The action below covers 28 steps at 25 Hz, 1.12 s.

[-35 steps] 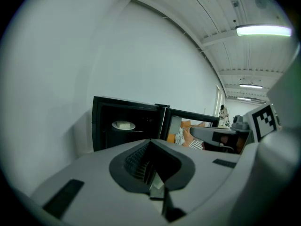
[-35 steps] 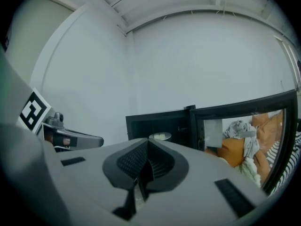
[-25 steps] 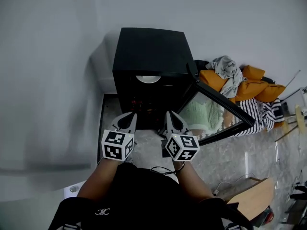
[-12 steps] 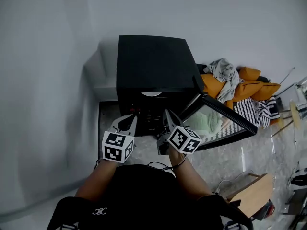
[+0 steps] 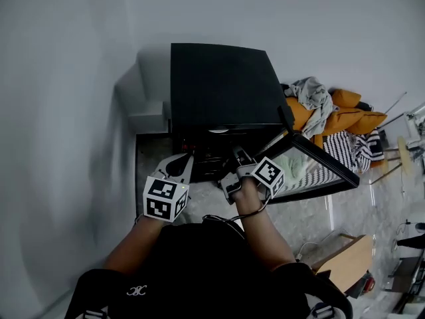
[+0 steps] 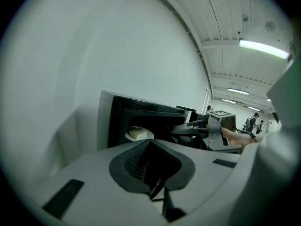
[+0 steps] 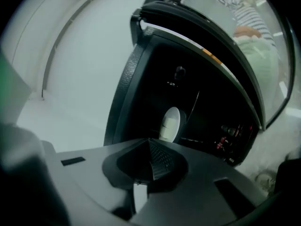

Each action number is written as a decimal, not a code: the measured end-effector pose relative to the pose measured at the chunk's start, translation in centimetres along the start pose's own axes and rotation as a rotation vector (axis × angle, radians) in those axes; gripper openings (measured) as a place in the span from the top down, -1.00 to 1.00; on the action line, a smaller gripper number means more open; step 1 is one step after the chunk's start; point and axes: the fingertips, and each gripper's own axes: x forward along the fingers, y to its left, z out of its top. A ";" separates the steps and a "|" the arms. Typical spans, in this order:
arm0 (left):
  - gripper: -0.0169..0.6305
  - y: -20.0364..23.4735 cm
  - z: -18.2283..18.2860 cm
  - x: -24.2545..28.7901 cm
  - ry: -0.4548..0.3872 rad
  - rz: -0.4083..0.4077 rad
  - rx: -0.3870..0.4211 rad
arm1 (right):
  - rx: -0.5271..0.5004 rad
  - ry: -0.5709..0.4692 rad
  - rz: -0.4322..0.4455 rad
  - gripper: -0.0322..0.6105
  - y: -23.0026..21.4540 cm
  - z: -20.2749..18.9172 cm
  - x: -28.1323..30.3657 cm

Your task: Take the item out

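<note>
**Two closed grippers in front of an open black cabinet with a plate inside**

Head view: Looking steeply down, a black cabinet (image 5: 222, 85) stands on the floor against a pale wall. Its glass door (image 5: 312, 168) is swung open to the right. Just under the cabinet's top, the rim of a white plate (image 5: 219, 130) shows inside. The left gripper (image 5: 184, 161) points at the opening from the left. The right gripper (image 5: 238, 155) points at it from the right and is rolled to one side, its tip at the cabinet's mouth. Neither touches the plate. Beyond the door lies a heap of orange cushions (image 5: 345, 118) and cloth.

Left gripper view: The left gripper (image 6: 150, 145) has its jaws together, with nothing between them. Past them, the plate (image 6: 138, 134) sits on a high shelf in the cabinet (image 6: 117, 121), with a pale item (image 6: 135, 133) lying on it. The right gripper (image 6: 188, 128) reaches in from the right, near the opening but apart from the plate.

Right gripper view: The picture is tilted. The right gripper (image 7: 150, 147) also has its jaws together and holds nothing. Straight ahead, inside the dark cabinet (image 7: 141, 79), the plate (image 7: 170, 124) carries the item (image 7: 167, 125), well clear of the jaws. The door (image 7: 221, 55) curves along the upper right.
</note>
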 end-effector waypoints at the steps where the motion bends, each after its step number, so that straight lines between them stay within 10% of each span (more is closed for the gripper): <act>1: 0.95 0.2 -0.2 0.0 0.001 0.004 -0.007 | 0.044 0.008 0.002 0.88 -0.4 -0.1 0.2; 28: 0.95 1.0 -0.2 2.3 -0.003 0.104 -0.083 | 0.342 0.119 -0.165 0.63 -6.7 1.5 7.2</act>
